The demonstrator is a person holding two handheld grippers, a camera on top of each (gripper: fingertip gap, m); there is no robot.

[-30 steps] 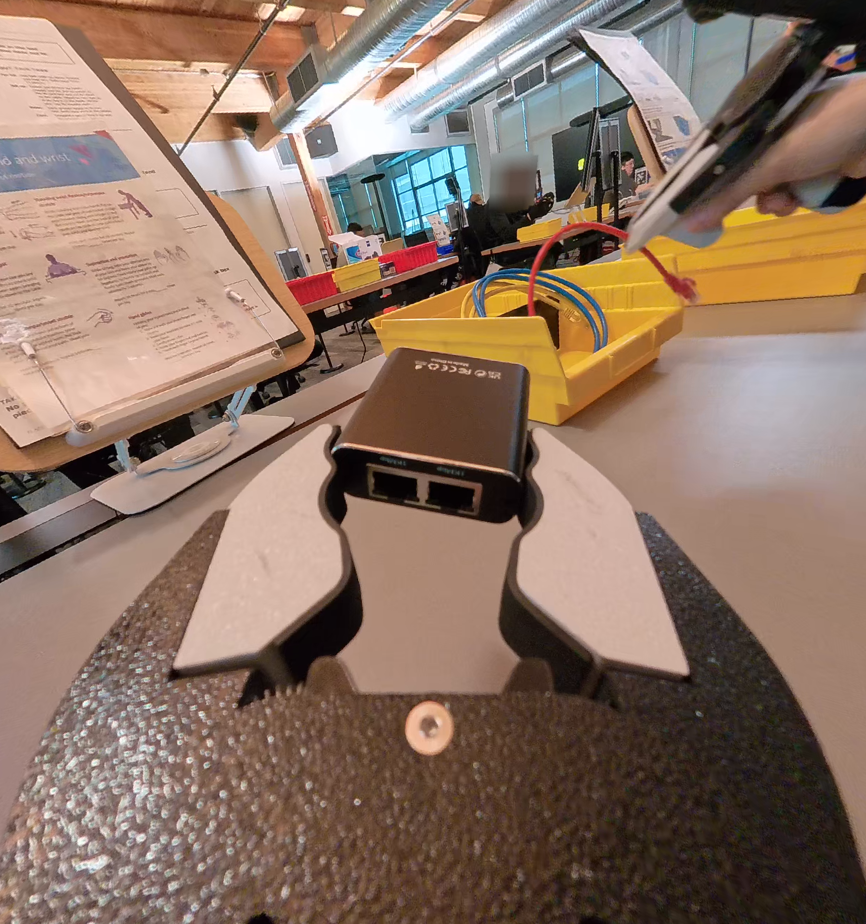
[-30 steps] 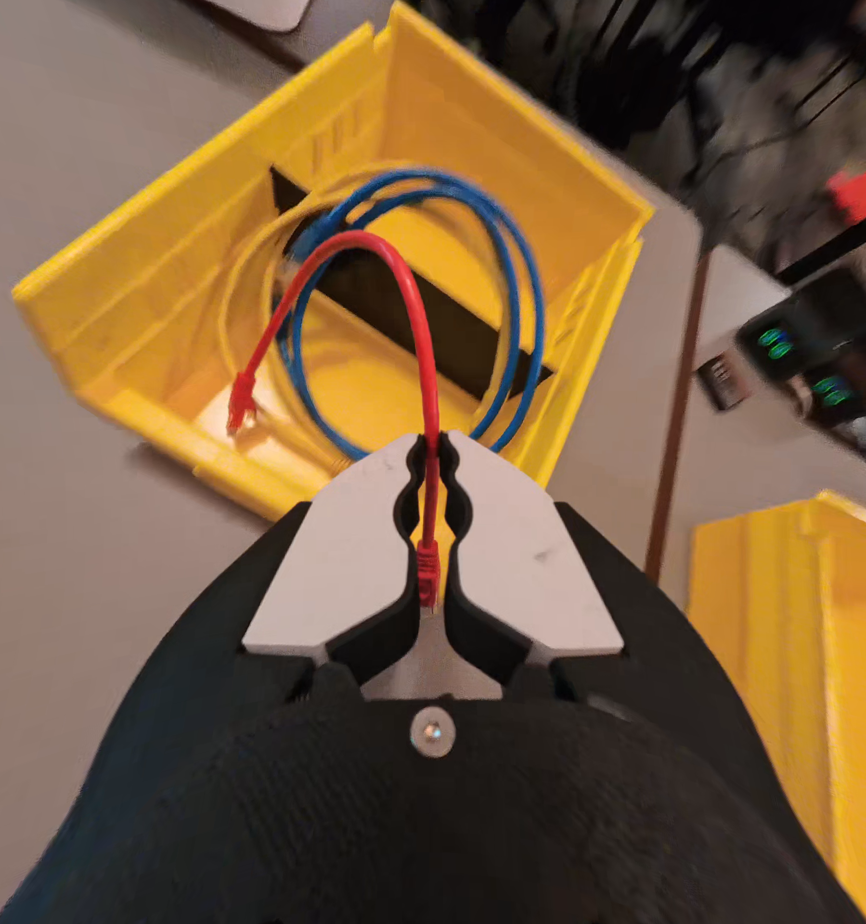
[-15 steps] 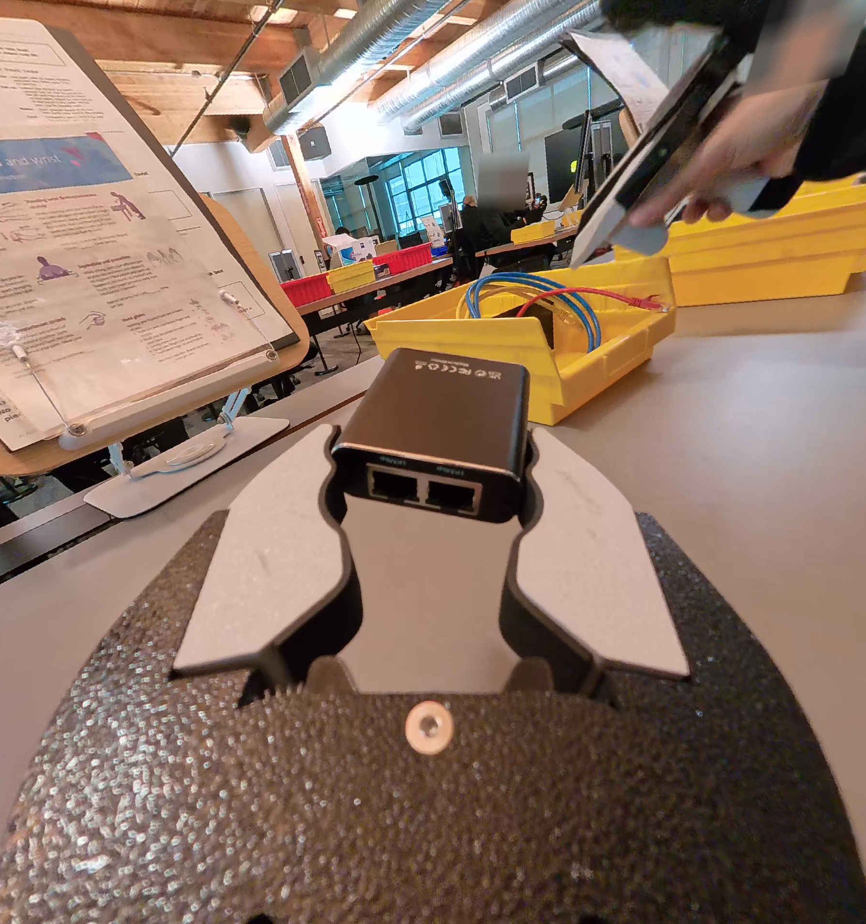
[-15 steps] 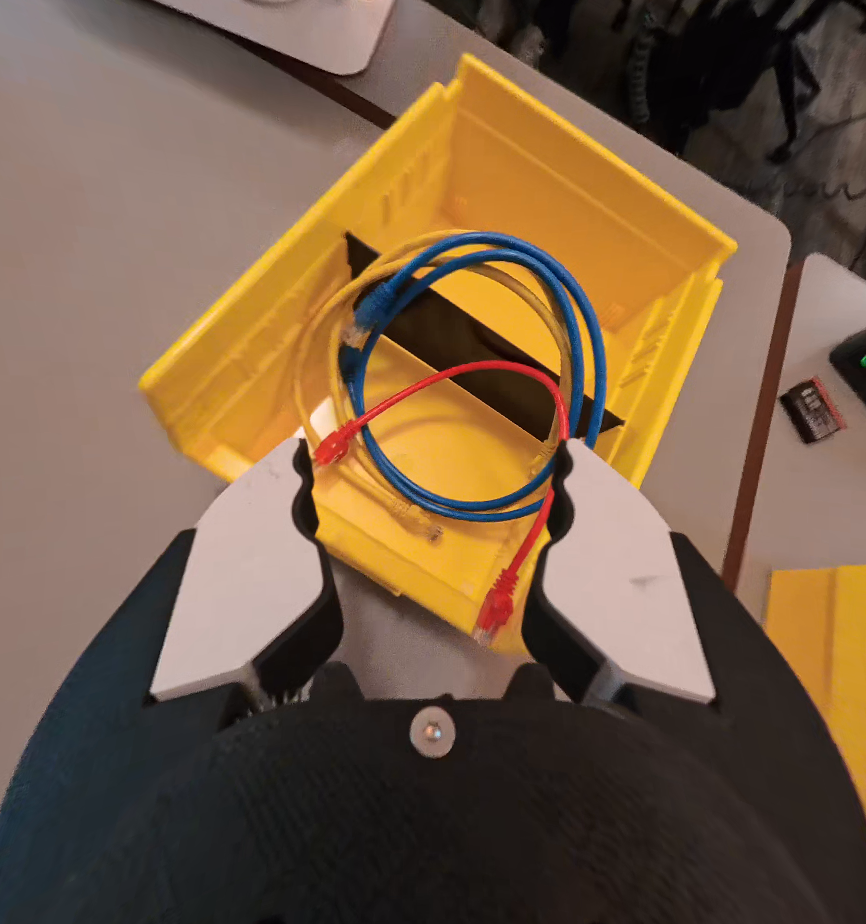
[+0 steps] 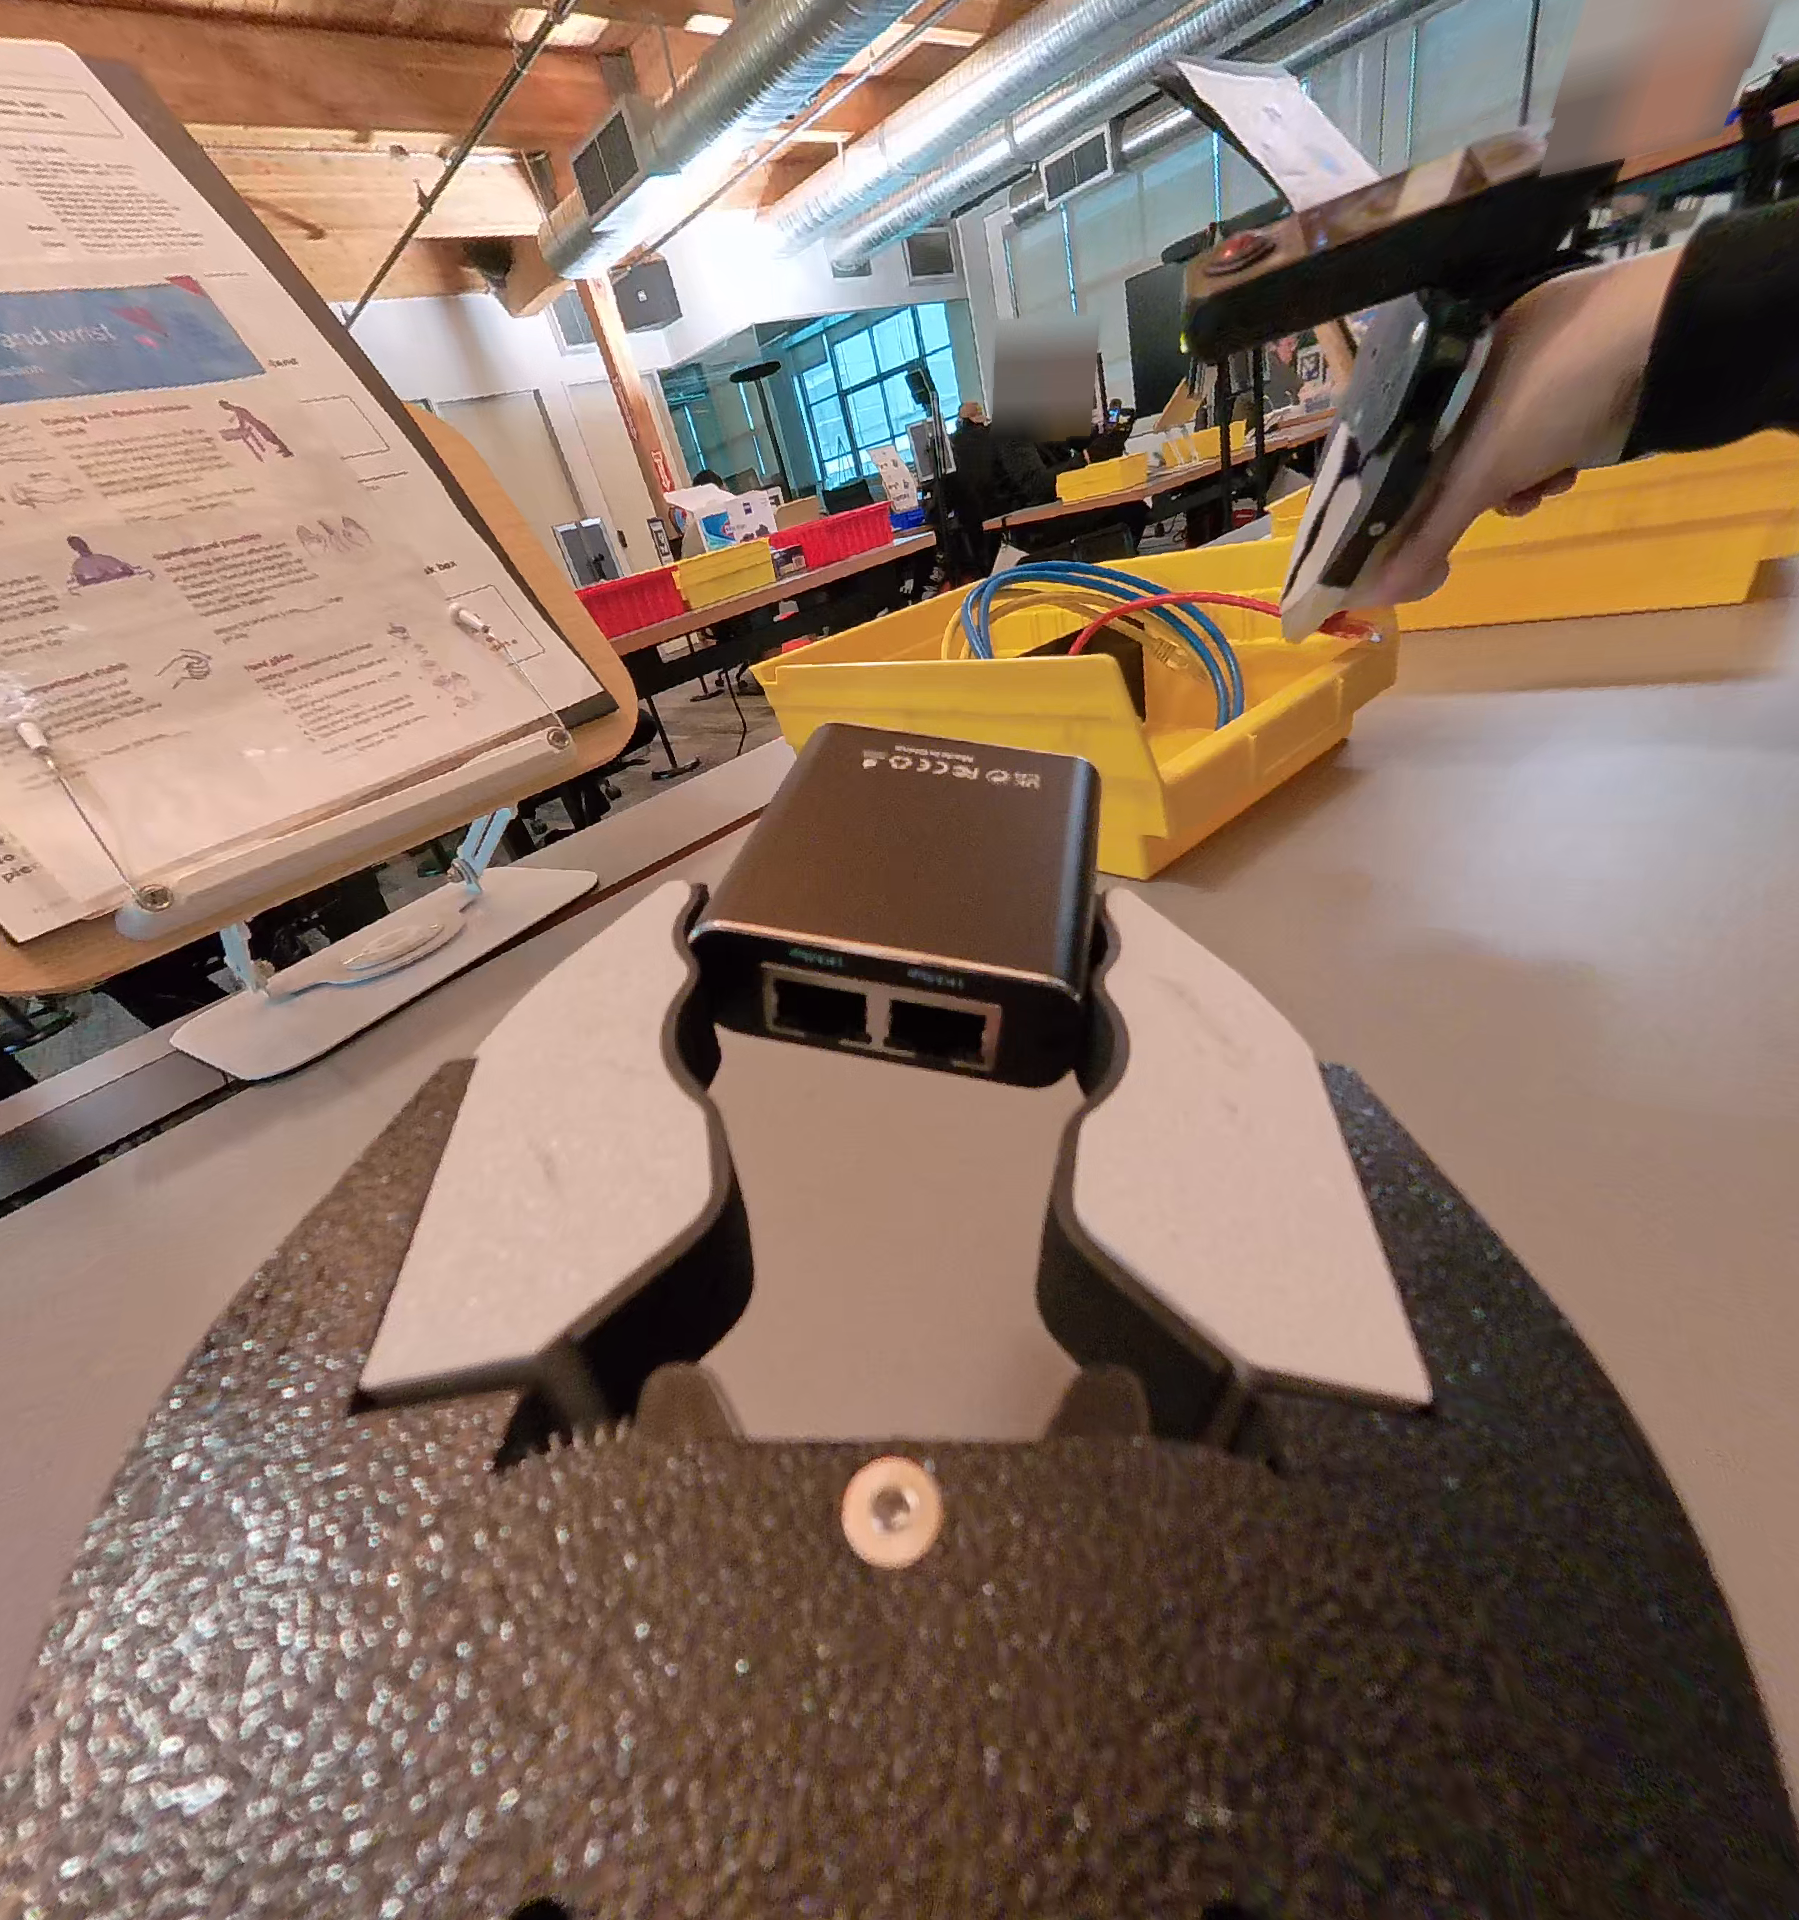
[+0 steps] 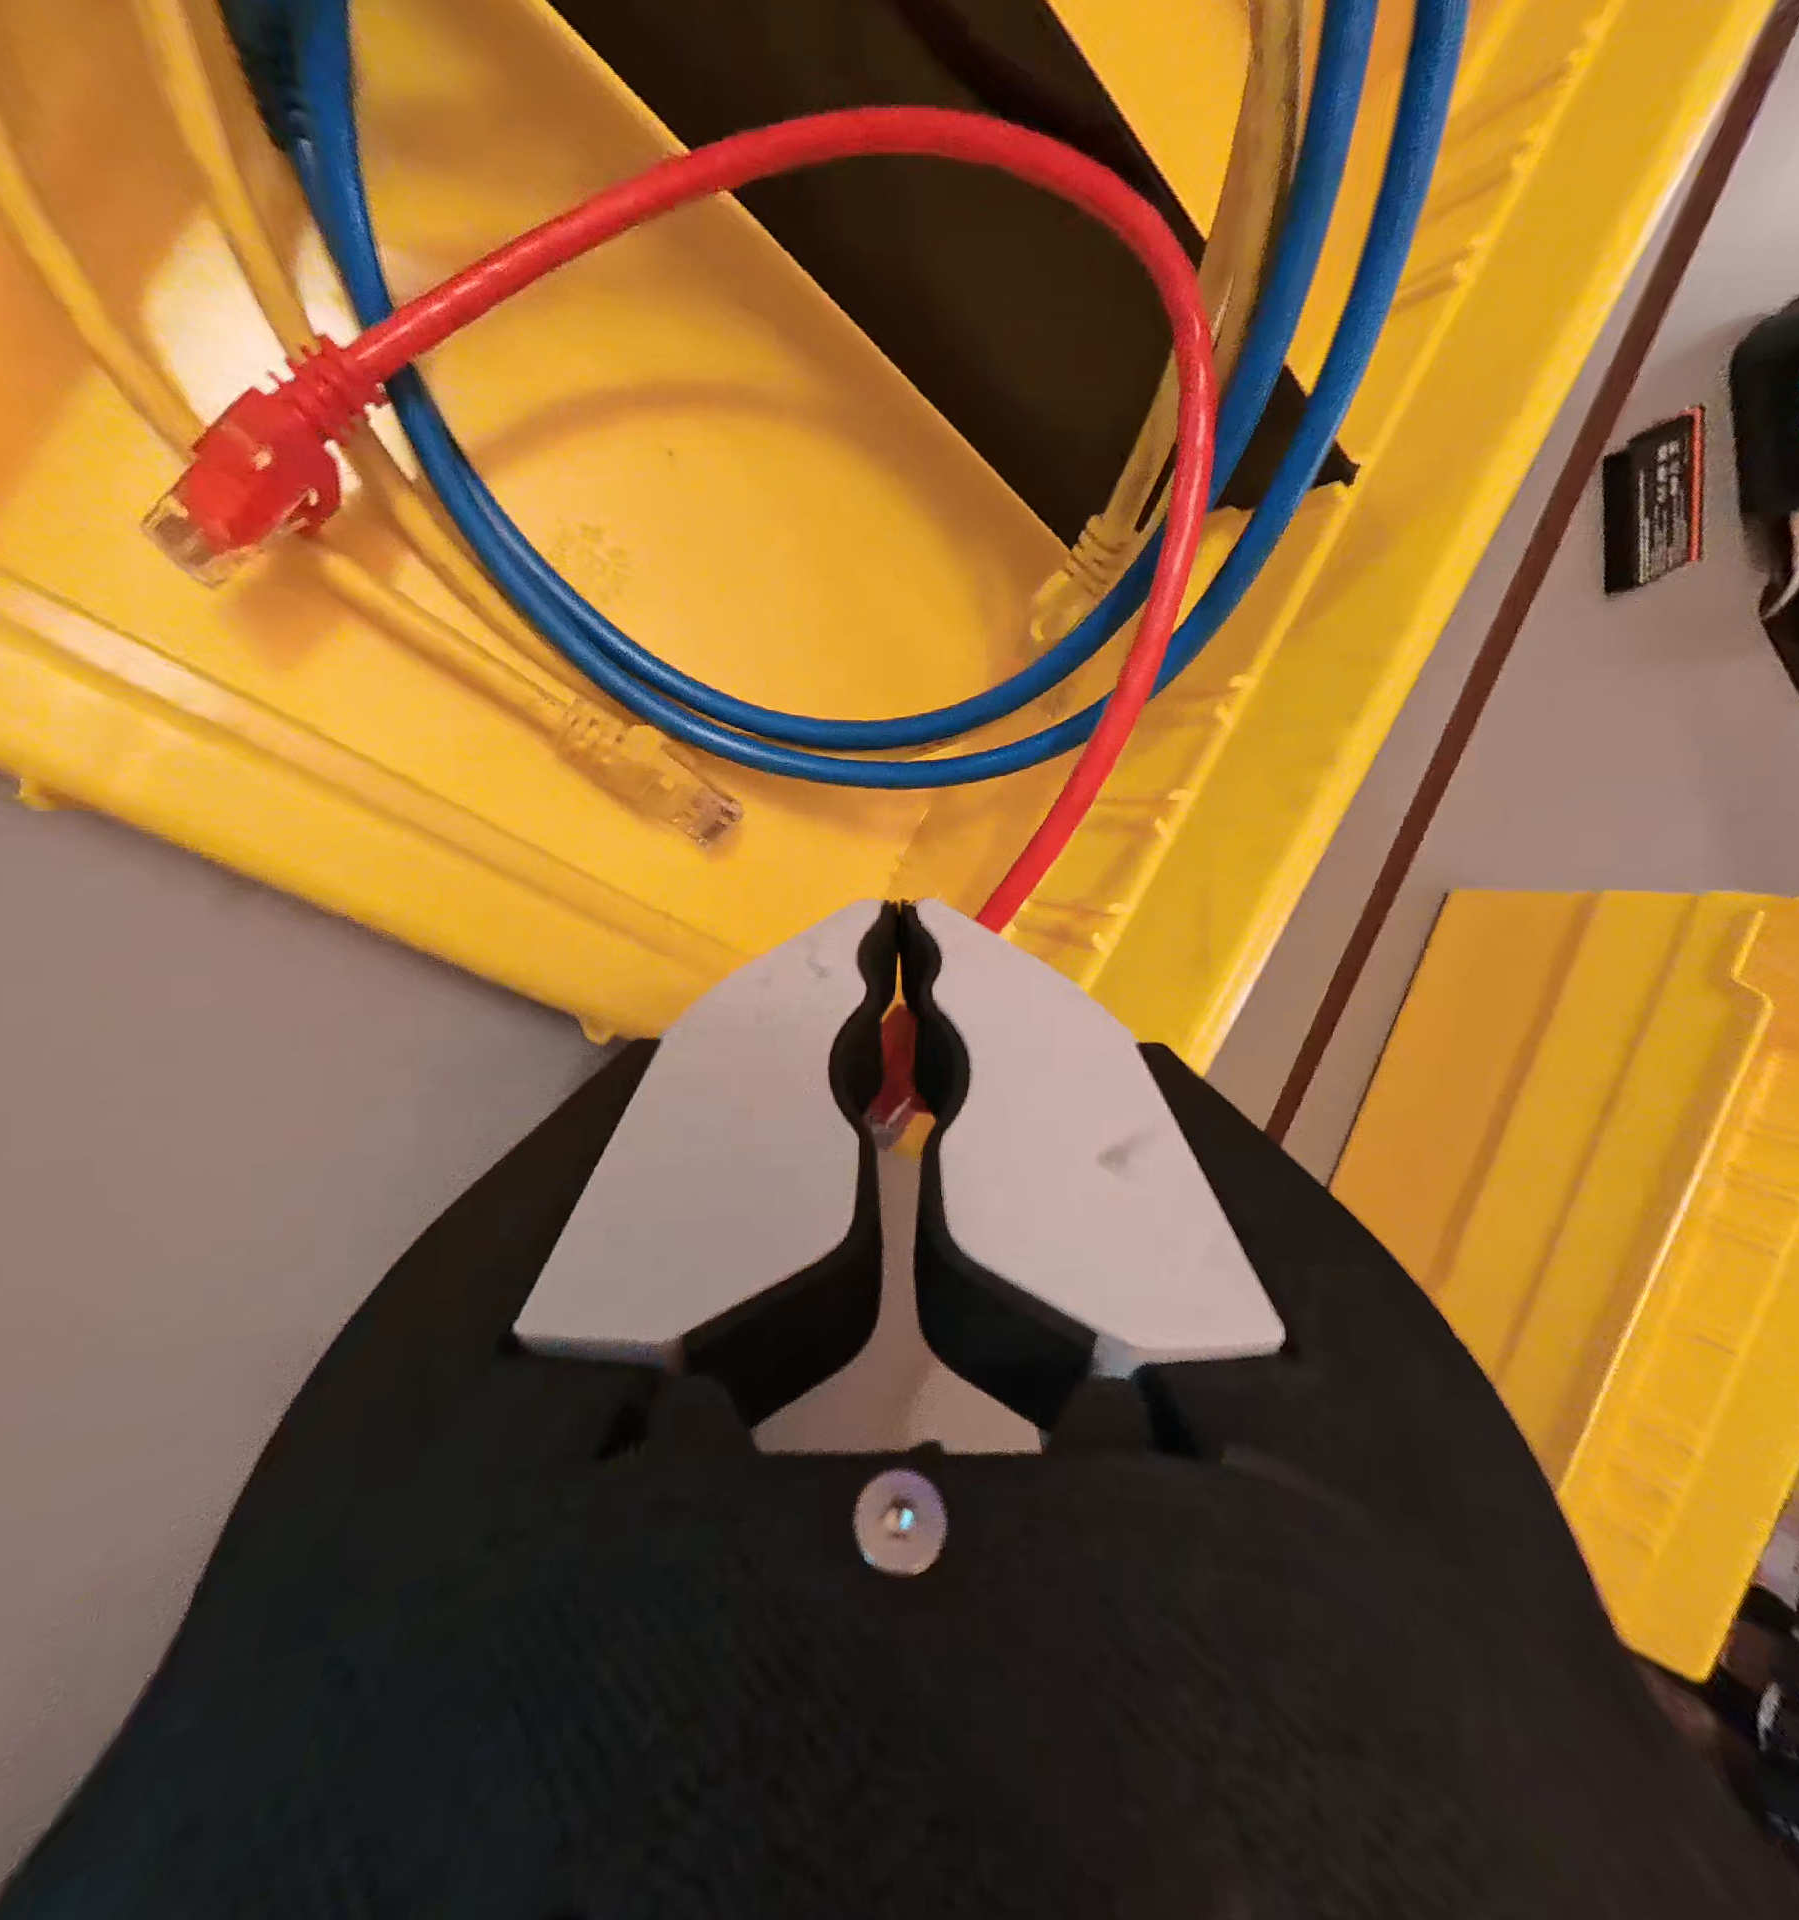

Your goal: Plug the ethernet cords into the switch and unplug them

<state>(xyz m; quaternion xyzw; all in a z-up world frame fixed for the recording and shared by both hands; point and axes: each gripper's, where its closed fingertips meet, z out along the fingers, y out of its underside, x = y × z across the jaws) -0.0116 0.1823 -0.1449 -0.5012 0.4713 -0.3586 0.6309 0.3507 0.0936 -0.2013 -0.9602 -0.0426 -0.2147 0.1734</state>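
Yellow plastic bin (image 6: pixel 666 790) sits at twelve o'clock from the right gripper (image 6: pixel 900 914), ribbed and rigid. Closer, the left gripper (image 5: pixel 890 997) clamps the boxy black metal switch (image 5: pixel 916 862), ports facing back. Light and springy, the red cord (image 6: pixel 1175 436) looks best held by its stiff plug, where the right gripper's fingers pinch it now.
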